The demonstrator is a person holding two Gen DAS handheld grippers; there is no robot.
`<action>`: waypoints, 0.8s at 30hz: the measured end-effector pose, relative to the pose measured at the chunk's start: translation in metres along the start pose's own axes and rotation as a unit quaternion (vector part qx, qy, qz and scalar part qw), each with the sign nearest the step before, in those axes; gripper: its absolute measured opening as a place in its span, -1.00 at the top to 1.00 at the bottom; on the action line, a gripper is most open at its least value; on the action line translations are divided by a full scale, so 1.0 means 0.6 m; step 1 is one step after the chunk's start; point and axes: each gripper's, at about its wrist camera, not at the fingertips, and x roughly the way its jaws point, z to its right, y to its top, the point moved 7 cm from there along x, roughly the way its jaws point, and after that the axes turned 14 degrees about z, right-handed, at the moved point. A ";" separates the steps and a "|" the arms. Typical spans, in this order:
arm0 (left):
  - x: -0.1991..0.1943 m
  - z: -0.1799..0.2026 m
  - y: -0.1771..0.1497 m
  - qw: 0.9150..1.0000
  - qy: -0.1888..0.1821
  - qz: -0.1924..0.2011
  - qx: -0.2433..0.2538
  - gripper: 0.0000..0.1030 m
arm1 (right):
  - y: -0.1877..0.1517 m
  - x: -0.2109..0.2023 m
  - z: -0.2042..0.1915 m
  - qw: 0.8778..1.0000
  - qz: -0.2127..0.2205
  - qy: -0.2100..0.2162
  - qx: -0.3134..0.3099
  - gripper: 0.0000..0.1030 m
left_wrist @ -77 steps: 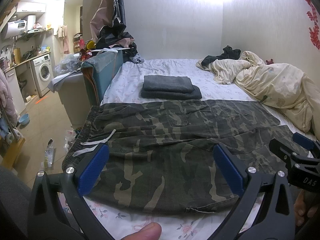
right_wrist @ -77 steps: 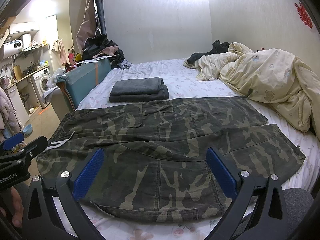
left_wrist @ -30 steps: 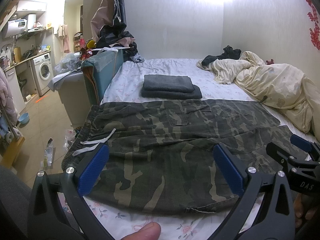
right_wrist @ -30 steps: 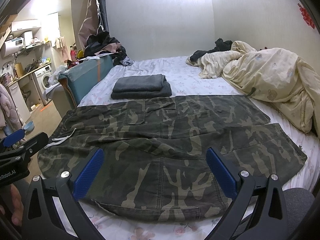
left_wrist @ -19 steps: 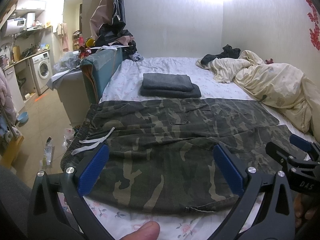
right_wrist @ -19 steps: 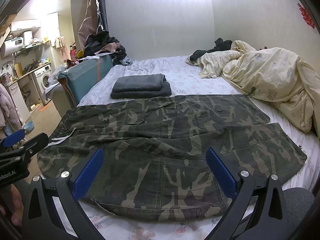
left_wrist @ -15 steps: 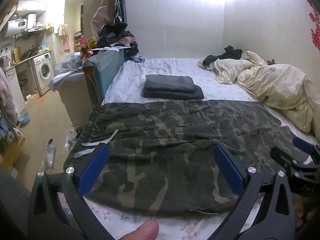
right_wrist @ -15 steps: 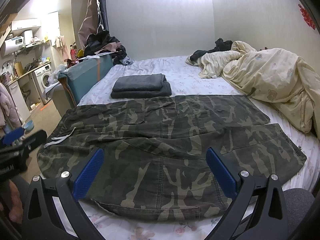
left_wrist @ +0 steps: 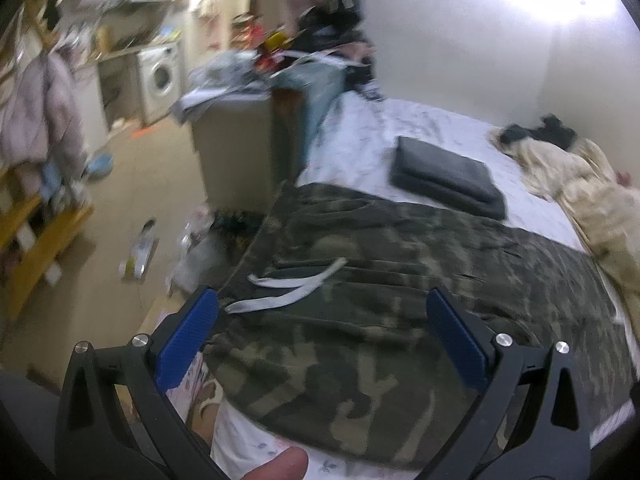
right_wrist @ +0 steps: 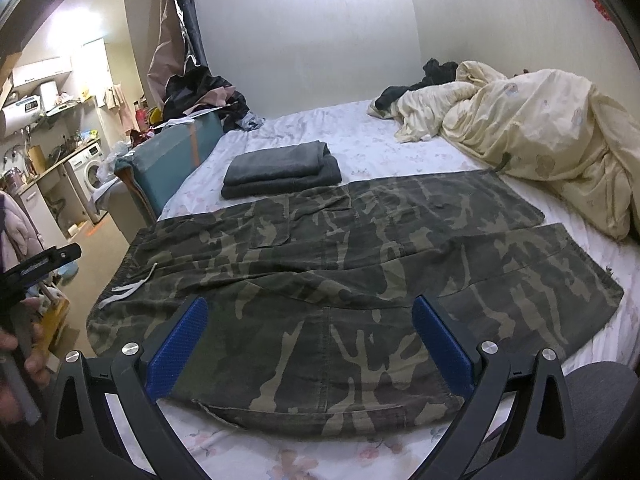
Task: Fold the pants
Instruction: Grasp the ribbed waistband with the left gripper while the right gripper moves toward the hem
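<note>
Camouflage pants [right_wrist: 340,264] lie flat across the bed, waistband with white drawstrings [left_wrist: 288,288] at the left edge, both legs reaching right. My left gripper [left_wrist: 320,336] hovers open over the waistband end of the pants [left_wrist: 400,300], nothing between its blue pads. My right gripper [right_wrist: 308,344] stands open above the near middle of the pants, holding nothing. The left gripper also shows at the far left of the right wrist view, held by a hand [right_wrist: 24,344]. The left wrist view is blurred.
A folded dark grey garment [right_wrist: 280,168] lies behind the pants on the floral bed sheet [right_wrist: 360,136]. A cream duvet [right_wrist: 540,136] is heaped at the right. A teal chair [right_wrist: 172,156], clutter and a washing machine [left_wrist: 160,76] stand left of the bed.
My left gripper has swung left toward the waistband, now looking at the bed's left edge and floor. The right gripper has barely moved. Both stay open.
</note>
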 end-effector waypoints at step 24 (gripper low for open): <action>0.183 -0.229 -0.237 0.928 0.151 -0.188 -0.283 -0.70 | 0.001 0.032 0.035 0.995 -0.036 0.018 0.089 -1.00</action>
